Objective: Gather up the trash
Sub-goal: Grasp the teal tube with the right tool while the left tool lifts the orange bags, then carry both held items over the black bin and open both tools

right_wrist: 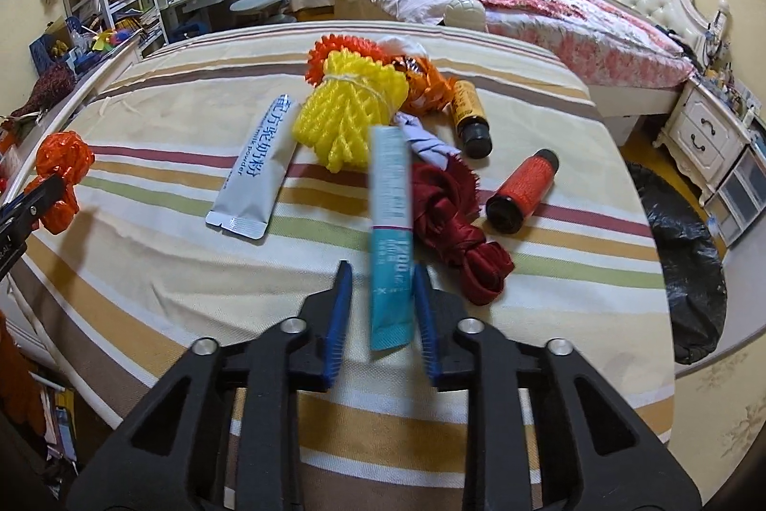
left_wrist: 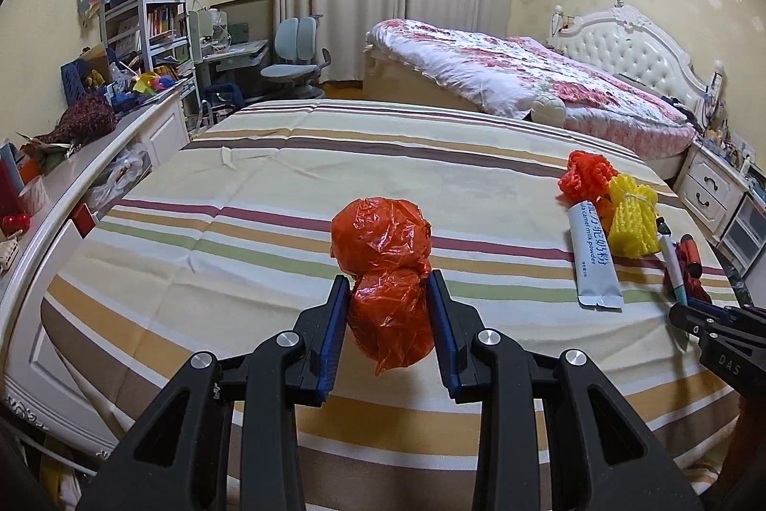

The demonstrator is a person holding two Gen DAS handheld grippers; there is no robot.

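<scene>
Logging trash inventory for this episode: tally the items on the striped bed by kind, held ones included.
Sachets: 2 (white, teal)
Foam nets: 2 (yellow, orange)
Bottles: 2 (yellow-label, red)
Plastic bag: 1
Red cloth: 1
Total: 8

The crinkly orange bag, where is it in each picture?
Left wrist: orange bag, center, squeezed in the left claw.
Right wrist: same bag at the far left edge, over the striped bed.
Shared landmark: white milk powder sachet.
</scene>
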